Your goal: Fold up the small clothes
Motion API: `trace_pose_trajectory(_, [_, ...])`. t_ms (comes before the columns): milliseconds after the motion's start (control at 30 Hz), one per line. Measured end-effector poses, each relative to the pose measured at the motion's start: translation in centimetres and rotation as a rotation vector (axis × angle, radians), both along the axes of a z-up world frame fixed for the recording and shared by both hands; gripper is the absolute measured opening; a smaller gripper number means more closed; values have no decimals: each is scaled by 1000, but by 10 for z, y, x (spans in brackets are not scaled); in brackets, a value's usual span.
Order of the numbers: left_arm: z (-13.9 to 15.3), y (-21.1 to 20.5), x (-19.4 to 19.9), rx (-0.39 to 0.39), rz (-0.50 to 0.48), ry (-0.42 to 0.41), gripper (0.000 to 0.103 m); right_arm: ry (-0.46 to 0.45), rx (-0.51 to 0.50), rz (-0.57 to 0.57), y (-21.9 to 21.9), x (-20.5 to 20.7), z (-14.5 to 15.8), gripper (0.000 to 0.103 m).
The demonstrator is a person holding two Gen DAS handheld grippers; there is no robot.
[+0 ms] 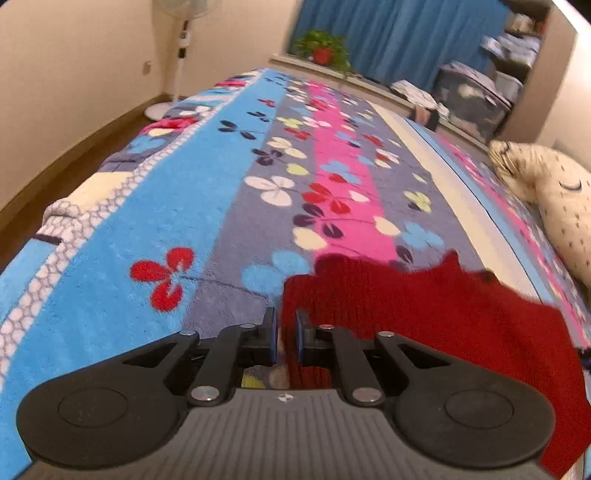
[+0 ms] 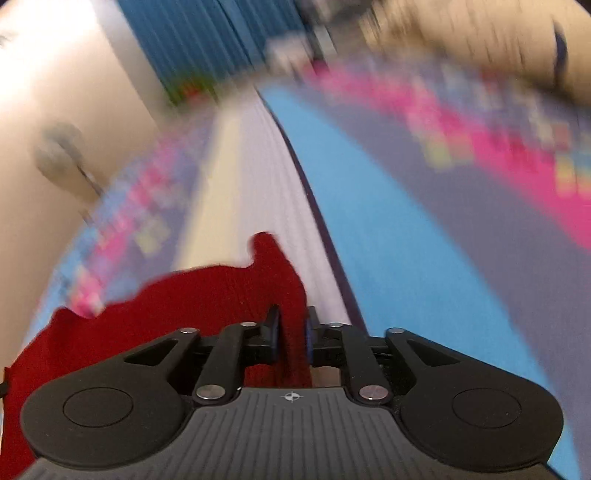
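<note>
Both grippers' jaws pinch opposite edges of the red garment (image 1: pixel 424 314).

**Left gripper pinching red garment edge**

Your left gripper (image 1: pixel 286 332) has its jaws nearly closed on the red garment (image 1: pixel 424 314), at its left edge. Garment spreads right over the floral blanket (image 1: pixel 207 192). Far: fan (image 1: pixel 181 55), potted plant (image 1: pixel 323 48), blue curtain (image 1: pixel 406 33). Pillow (image 1: pixel 554 195) at right.

No words or numbers can be read in either view. The only sign is a small round mark with a cross in it, on the grey ribbed body of the left gripper (image 1: pixel 286 336) and of the right gripper (image 2: pixel 292 336).
</note>
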State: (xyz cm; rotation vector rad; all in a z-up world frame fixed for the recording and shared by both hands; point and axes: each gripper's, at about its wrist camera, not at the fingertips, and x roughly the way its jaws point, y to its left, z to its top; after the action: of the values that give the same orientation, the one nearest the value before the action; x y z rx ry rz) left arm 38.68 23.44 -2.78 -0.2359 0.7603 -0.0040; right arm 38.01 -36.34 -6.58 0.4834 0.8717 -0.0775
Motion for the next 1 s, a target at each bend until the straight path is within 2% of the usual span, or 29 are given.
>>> trace_pose_trajectory(33, [5,0,-3,0,-6,-18,15,2,-17,-31,-2,-4,3,29])
trace_pose_trajectory(100, [14,7,-10,-96,-5,-24,48,-46,-5,-51,-8,-13,15,30])
trace_pose_trajectory(133, [16,12,-13,-152,-1,-8,55,-61,25,-51,-12,-18,20,32])
trace_pose_trajectory(167, [16,16,-16,-204,-2,17,61,-62,55,-46,-14,-23,23,37])
trace_pose_trajectory(200, [16,19,-19,-251,-11,48,62,-49,84,-35,-15,-27,24,41])
trace_pose_trajectory(267, [13,19,-29,-289,-34,122,63,-1,128,3,-13,-34,25,45])
trace_pose_trajectory(300, [11,17,-36,-287,-41,157,63,32,131,29,-9,-40,24,50])
trace_pose_trajectory(367, [6,16,-44,-278,-55,226,63,87,94,61,-4,-48,25,53])
trace_pose_trajectory(467, [-5,15,-58,-290,-57,325,63,137,73,61,-5,-60,25,61])
trace_pose_trajectory(567, [-7,11,-74,-308,-77,343,63,184,123,46,-6,-73,21,61])
trace_pose_trajectory(633, [-6,4,-81,-271,-106,338,53,200,149,48,-5,-82,21,61])
trace_pose_trajectory(667, [-6,2,-85,-255,-116,340,30,204,154,59,-2,-87,22,61])
trace_pose_trajectory(700, [-4,0,-89,-231,-120,331,14,204,154,77,1,-91,24,57])
trace_pose_trajectory(733, [0,0,-91,-216,-117,308,14,197,141,95,5,-94,26,47])
trace_pose_trajectory(767, [4,1,-95,-221,-111,276,13,181,103,101,9,-99,29,15])
trace_pose_trajectory(800, [8,1,-100,-228,-101,248,13,135,55,80,10,-106,38,12])
trace_pose_trajectory(867, [13,1,-107,-221,-83,223,13,49,69,11,2,-120,51,12])
trace_pose_trajectory(900, [11,-2,-108,-194,-84,234,14,42,62,12,3,-123,53,12])
trace_pose_trajectory(1000, [-4,-17,-102,-62,-106,320,18,152,-1,40,10,-119,34,13])
